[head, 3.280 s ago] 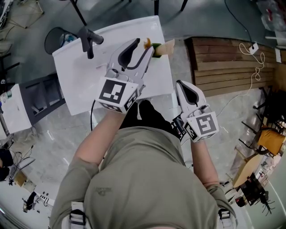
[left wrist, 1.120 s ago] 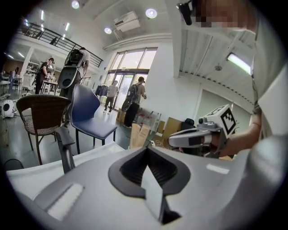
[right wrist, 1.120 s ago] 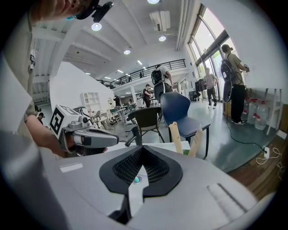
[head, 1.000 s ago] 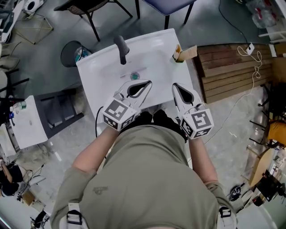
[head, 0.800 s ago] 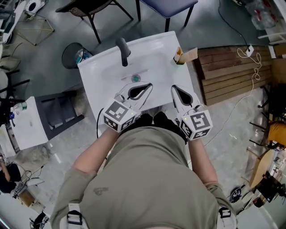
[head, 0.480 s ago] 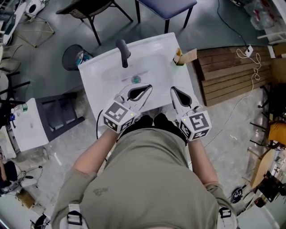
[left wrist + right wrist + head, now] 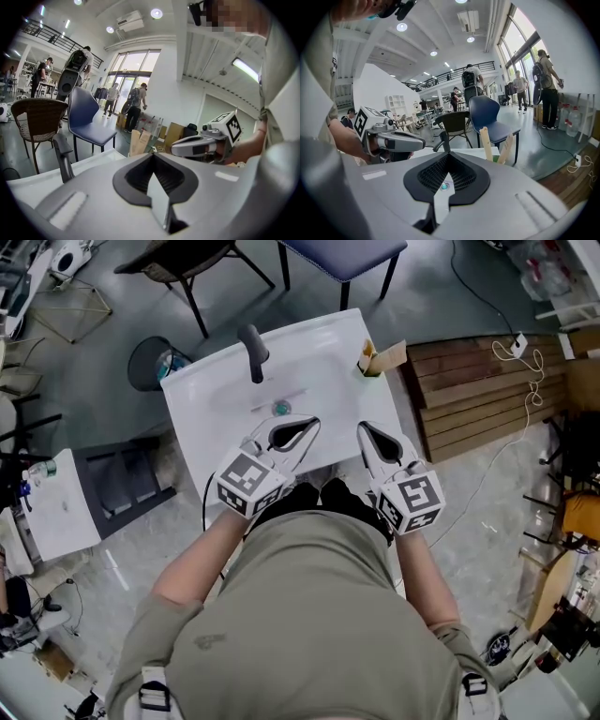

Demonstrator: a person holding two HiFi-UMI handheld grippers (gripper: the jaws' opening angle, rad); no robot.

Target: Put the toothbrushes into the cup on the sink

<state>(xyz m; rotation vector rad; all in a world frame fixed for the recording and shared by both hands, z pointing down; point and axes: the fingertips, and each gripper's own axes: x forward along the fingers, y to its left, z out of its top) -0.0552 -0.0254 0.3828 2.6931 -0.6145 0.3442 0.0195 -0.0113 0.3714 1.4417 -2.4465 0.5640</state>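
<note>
Fingers (image 7: 133, 177) closed, two toothbrushes (image 7: 486, 140), one cup (image 7: 365, 367)

Glossy white sink (image 7: 202, 418), matt dark faucet (image 7: 251, 351)

Large open lab hall: free-standing sink (image 7: 216, 399) on grey floor (image 7: 94, 352), loose chairs (image 7: 93, 133), wooden pallet (image 7: 469, 390) at right, trailing cable (image 7: 536, 367), mezzanine railing (image 7: 56, 40), glass entrance doors (image 7: 126, 75) far.

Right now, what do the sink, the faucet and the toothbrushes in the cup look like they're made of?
Sink: glossy smooth white with soft reflections, probably glazed ceramic, possibly plastic.
Faucet: dark matte grey, likely coated metal.
Toothbrushes: pale tan, dull flat handles, seemingly bamboo or wood, maybe paper-wrapped; too small to tell.
</note>
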